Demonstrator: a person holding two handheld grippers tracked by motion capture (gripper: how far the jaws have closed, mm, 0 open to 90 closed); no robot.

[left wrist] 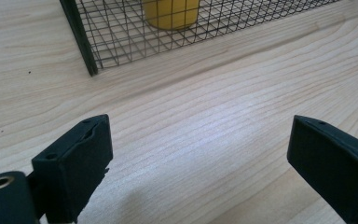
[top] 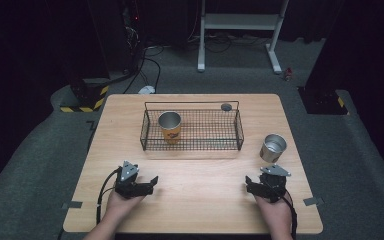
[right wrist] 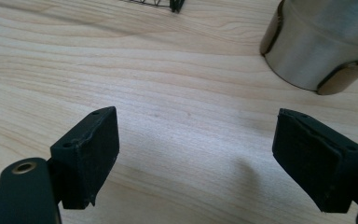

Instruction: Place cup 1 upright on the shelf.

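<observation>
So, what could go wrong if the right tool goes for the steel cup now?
The steel cup stands near the table's right edge, so a sideways push from the right tool could slide it off. It is round and smooth, so the open jaws may slip. Lifted low, it may hit the wire basket.

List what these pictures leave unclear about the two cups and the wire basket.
- Yellow cup: the left gripper view cuts off its top at the frame edge; the label is too small in the high view.
- Steel cup: the right gripper view crops it at the top and right edges; its contents cannot be told.
- Small dark round object by the wire basket: too small to identify.
</observation>
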